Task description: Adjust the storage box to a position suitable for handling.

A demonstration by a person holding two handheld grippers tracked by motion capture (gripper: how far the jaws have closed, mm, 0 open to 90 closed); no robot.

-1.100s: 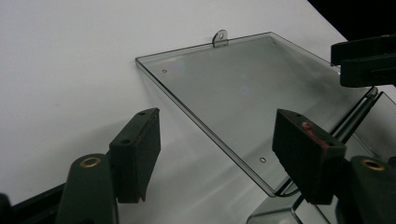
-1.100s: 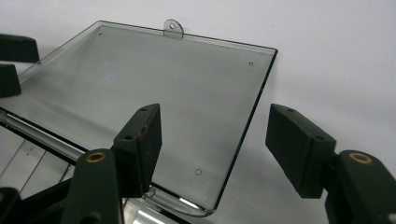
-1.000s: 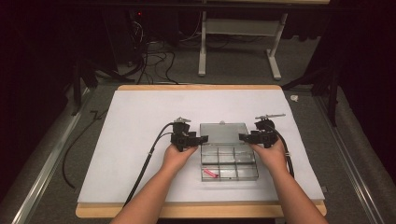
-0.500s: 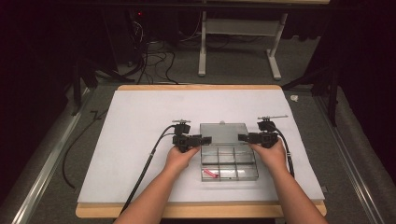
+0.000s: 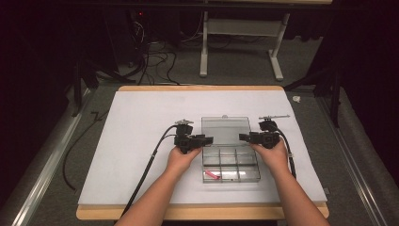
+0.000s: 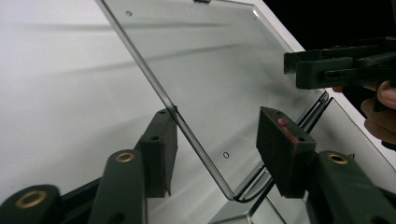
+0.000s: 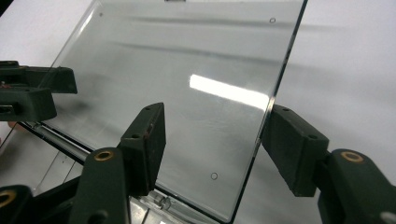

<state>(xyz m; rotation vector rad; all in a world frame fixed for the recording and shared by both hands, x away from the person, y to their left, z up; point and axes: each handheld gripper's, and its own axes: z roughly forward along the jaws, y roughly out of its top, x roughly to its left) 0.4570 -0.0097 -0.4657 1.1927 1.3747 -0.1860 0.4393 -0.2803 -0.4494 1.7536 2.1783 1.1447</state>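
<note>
A clear plastic compartment box lies on the white table cover with its lid swung back. A small pink piece sits in its front left compartment. My left gripper is at the lid's left edge and my right gripper at its right edge. In the left gripper view the lid's edge runs between the jaws of the left gripper, against one pad only. The right gripper straddles the lid's other edge. Both pairs of jaws have just been closing, with the pads not clamped.
The white cover reaches well beyond the box on all sides, over a wooden table edge. A thin metal tool lies behind the right gripper. Cables trail from both grippers; the left one runs off the front.
The left gripper's jaws look narrower than a second ago. Both hands and the box stay where they were.
</note>
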